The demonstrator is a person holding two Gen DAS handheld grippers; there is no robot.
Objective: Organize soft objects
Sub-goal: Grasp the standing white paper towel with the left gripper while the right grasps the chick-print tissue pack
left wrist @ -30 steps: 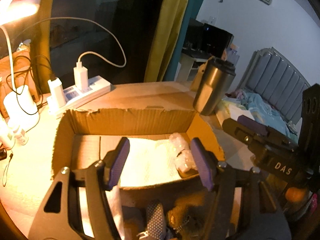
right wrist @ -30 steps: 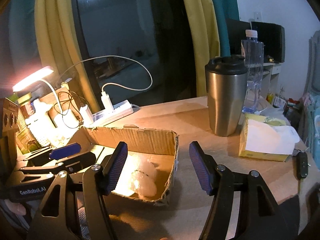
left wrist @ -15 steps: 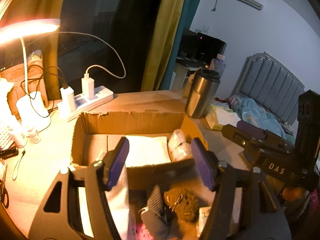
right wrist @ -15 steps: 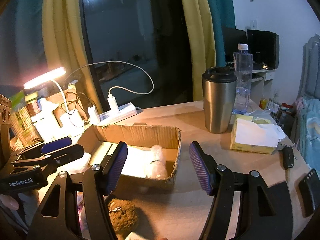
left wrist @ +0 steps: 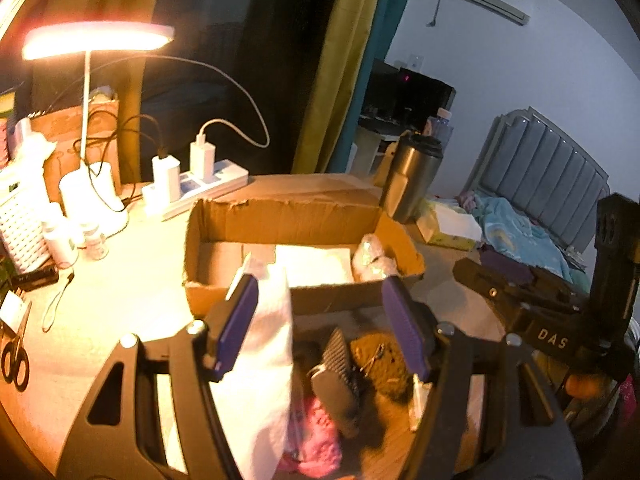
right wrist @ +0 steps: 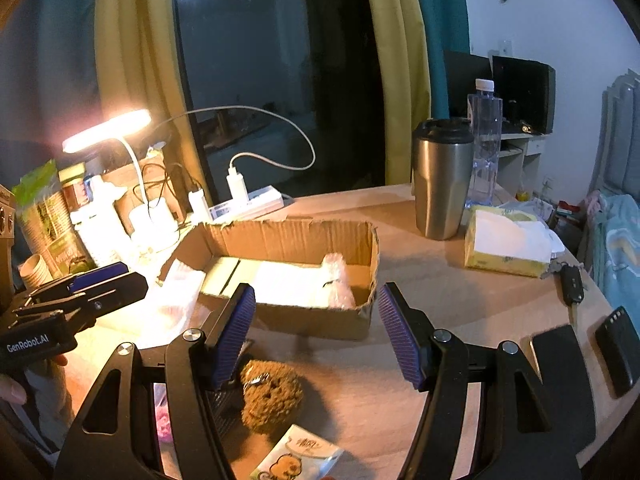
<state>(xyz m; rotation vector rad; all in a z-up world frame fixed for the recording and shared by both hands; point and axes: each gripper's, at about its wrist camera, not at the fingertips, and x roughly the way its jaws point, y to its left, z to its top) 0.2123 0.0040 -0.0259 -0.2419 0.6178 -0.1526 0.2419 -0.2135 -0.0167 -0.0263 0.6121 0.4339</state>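
A shallow cardboard box [left wrist: 288,220] [right wrist: 320,320] lies on the round table, holding a white sheet and a clear plastic-wrapped bundle [left wrist: 372,260] [right wrist: 338,280]. In front of it lie a brown fuzzy ball [left wrist: 380,364] [right wrist: 272,396], a dark checked pouch [left wrist: 336,376], a pink fluffy item [left wrist: 316,440], a white cloth [left wrist: 264,360] and a printed packet [right wrist: 300,460]. My left gripper [left wrist: 320,320] is open and empty above these items. My right gripper [right wrist: 316,332] is open and empty, just behind the brown ball.
A lit desk lamp [left wrist: 96,40], power strip with chargers [left wrist: 200,188], small bottles [left wrist: 76,240] and scissors [left wrist: 16,356] stand left. A steel tumbler [right wrist: 440,180], water bottle [right wrist: 484,140], tissue pack [right wrist: 508,244], car key [right wrist: 572,280] and phones [right wrist: 560,380] are right.
Both grippers have pulled back and up from the box. The soft items in front of the box have come into view. Both stay open.
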